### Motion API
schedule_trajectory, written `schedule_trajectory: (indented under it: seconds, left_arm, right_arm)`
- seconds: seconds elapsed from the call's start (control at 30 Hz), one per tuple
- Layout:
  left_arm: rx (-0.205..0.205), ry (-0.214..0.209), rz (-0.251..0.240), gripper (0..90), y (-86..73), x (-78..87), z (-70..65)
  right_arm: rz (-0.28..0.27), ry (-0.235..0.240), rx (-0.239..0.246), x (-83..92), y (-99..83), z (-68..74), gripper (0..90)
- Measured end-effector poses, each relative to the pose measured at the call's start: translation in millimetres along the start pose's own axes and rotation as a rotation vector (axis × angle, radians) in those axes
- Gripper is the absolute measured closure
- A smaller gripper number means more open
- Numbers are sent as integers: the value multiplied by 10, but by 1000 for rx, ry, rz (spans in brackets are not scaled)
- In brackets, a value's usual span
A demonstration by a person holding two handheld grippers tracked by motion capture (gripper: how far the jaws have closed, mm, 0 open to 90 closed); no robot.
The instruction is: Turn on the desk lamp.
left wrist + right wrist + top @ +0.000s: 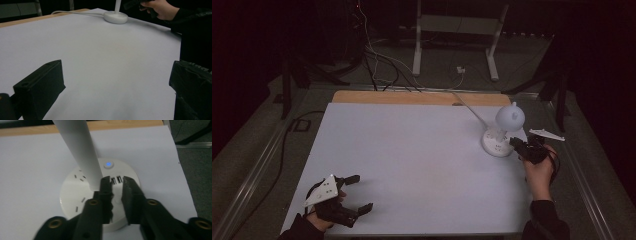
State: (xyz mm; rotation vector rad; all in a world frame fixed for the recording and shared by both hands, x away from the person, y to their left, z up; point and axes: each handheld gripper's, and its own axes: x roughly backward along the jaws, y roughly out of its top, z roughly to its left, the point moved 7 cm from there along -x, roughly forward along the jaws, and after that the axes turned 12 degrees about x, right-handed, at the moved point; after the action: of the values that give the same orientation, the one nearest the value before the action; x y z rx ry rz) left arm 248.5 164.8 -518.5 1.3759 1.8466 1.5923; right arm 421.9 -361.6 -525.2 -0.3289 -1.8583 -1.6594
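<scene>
So over on the left, the left gripper (357, 192) sits low near the front edge of the white table (412, 165), jaws spread wide apart with nothing between them, just bare tabletop showing in the left gripper view. The person's hand is wrapped around the back of it and the grey three-cornered plate sits on top. The middle of the table is plain white surface. Moving right, there's the white desk lamp (501, 132) standing near the far right corner, round base flat on the table, stem going up to a rounded head, and its white cable (469, 107) running off over the wooden back edge. The right gripper (518, 143) is right at the lamp's base; in the right gripper view its jaws are nearly pinched together over the top of the base (75, 192), just beside the stem (80, 150), not around it. A small blue light (108, 164) glows on the base. It's dim, so I can't really tell if the tips actually touch the base.
</scene>
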Motion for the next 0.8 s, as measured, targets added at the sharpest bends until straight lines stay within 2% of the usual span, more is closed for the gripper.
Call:
schedule_trajectory:
  seconds: [0.17,0.27,0.53,0.6,0.8]
  left_arm:
    - [0,0,2,4,-3,-1,0]
    - [4,0,0,4,-1,-3,3]
    - [2,-1,3,4,-4,-3,2]
    - [4,-1,-1,4,1,-3,4]
    - [5,-1,-2,4,3,-4,4]
  right_arm:
    - [36,-9,12,-50,-44,-8,878]
    - [45,-16,23,-65,-59,-11,891]
    - [18,-43,60,-86,-45,1,900]
    - [14,-56,86,-109,-46,16,900]
    - [13,-74,95,-148,-62,17,900]
